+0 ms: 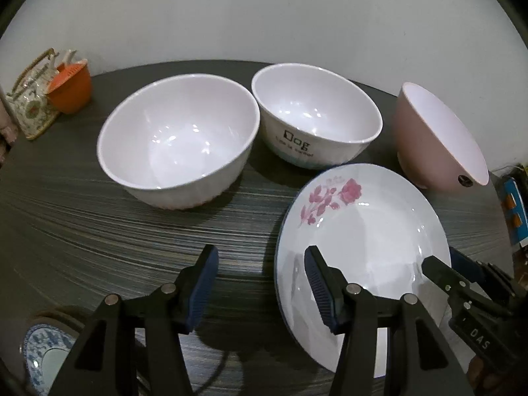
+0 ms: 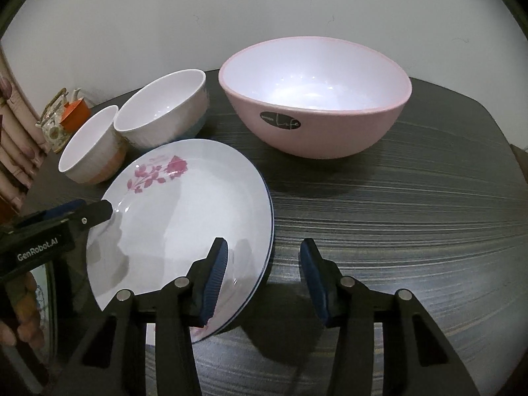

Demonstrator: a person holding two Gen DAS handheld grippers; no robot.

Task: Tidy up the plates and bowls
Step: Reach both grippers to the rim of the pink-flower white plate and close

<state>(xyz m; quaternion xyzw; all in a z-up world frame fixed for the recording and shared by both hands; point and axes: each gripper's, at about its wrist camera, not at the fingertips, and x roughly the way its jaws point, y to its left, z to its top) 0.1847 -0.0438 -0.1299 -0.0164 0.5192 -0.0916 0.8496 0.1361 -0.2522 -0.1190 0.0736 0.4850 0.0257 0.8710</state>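
A white plate (image 1: 363, 231) with a pink flower lies on the dark striped table (image 1: 115, 231), and a second rim shows under it. My left gripper (image 1: 261, 254) is open astride the plate's left edge, one finger over the plate and one over the table. My right gripper (image 2: 264, 245) is open astride the plate's right edge in the same way. Behind the plate stand a ribbed white bowl (image 1: 178, 138), a white bowl marked "Dog" (image 1: 316, 115) and a wide pink bowl (image 2: 316, 99). All three bowls are upright and empty.
A patterned teapot (image 1: 31, 105) and an orange cup (image 1: 71, 90) stand at the table's far left corner, by the wall. A blue-patterned plate (image 1: 43, 353) lies off the near left edge. A blue object (image 1: 514, 208) sits at the right edge.
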